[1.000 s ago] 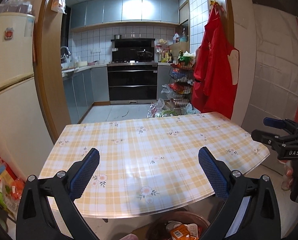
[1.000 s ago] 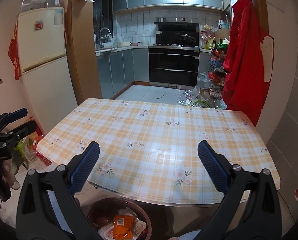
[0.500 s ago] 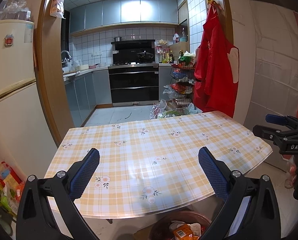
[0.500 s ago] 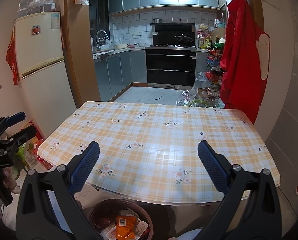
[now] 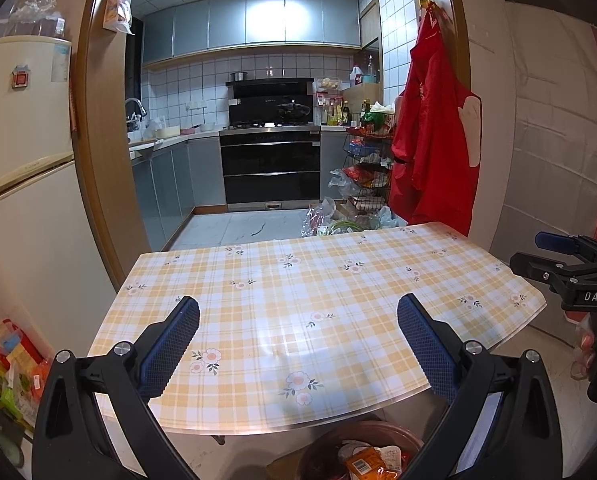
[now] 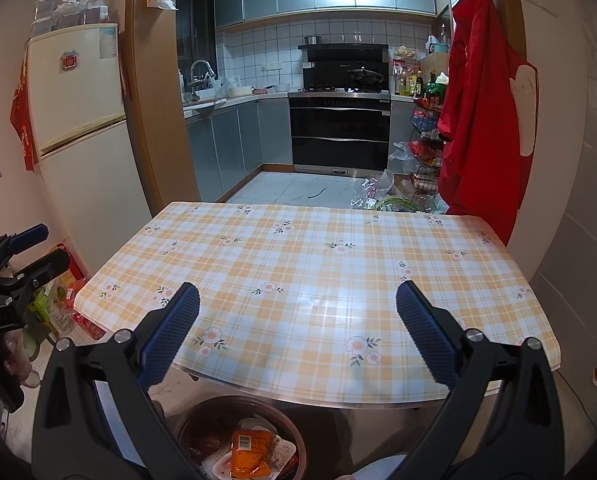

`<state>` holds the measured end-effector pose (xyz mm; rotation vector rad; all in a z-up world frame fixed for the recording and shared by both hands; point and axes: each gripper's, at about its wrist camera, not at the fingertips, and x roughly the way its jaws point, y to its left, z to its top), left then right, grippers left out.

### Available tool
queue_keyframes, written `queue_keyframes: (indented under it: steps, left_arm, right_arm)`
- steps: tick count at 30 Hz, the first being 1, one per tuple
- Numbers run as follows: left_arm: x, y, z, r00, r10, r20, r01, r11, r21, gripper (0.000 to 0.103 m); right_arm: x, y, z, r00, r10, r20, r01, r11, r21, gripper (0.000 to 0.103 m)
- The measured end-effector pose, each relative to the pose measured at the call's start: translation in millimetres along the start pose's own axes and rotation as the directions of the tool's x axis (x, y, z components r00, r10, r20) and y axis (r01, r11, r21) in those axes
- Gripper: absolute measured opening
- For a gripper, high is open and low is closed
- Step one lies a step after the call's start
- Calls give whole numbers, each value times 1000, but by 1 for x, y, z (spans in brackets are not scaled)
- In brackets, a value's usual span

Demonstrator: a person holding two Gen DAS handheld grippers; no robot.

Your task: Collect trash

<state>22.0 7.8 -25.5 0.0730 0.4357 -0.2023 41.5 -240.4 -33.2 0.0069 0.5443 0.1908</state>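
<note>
Both grippers, left [image 5: 298,322] and right [image 6: 297,320], gape empty over the table [image 6: 298,256]; below, the bin [image 6: 242,436] sits half-hidden, wrappers [image 6: 252,454] barely readable.

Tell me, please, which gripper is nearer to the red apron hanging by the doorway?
The right gripper. It is held at the table's right side, below the red apron. The left gripper is across the table, toward the fridge.
</note>
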Motion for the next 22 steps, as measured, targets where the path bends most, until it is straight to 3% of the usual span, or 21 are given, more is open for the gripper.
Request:
queue_keyframes:
  steps: [22]
  left_arm:
    - [0, 3, -3, 1000, 27, -9, -27, 1000, -2, 97]
  right_arm:
    - [1, -3, -2, 1000, -2, -16, 2, 1000, 9, 97]
